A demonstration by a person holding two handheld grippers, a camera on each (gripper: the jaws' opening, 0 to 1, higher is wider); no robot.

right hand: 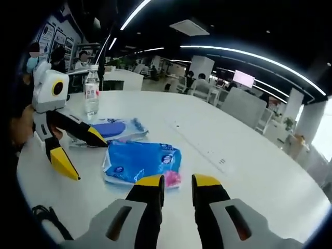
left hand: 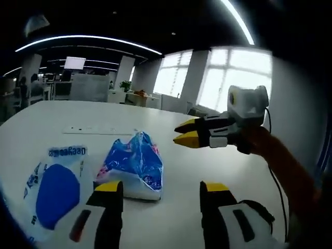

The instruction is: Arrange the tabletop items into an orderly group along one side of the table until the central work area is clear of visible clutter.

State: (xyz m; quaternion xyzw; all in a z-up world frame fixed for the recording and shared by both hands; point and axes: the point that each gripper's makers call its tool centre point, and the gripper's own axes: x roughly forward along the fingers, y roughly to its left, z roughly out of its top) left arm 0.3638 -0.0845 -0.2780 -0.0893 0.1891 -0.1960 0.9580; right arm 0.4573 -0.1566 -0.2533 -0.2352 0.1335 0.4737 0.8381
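Left gripper [left hand: 161, 189] spread wide, right gripper [right hand: 177, 182] nearly closed on nothing, both hovering short of the blue packet [right hand: 141, 162] lying mid-surface [right hand: 249, 150] beside the flatter pack [left hand: 54, 189]; seemingly lining up a grasp.

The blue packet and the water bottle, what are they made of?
The blue packet looks like thin, shiny plastic film: it crinkles and catches the light in the left gripper view. It seems soft inside, though what fills it is unclear. The water bottle looks like clear plastic: you can see through it, and it has a label.
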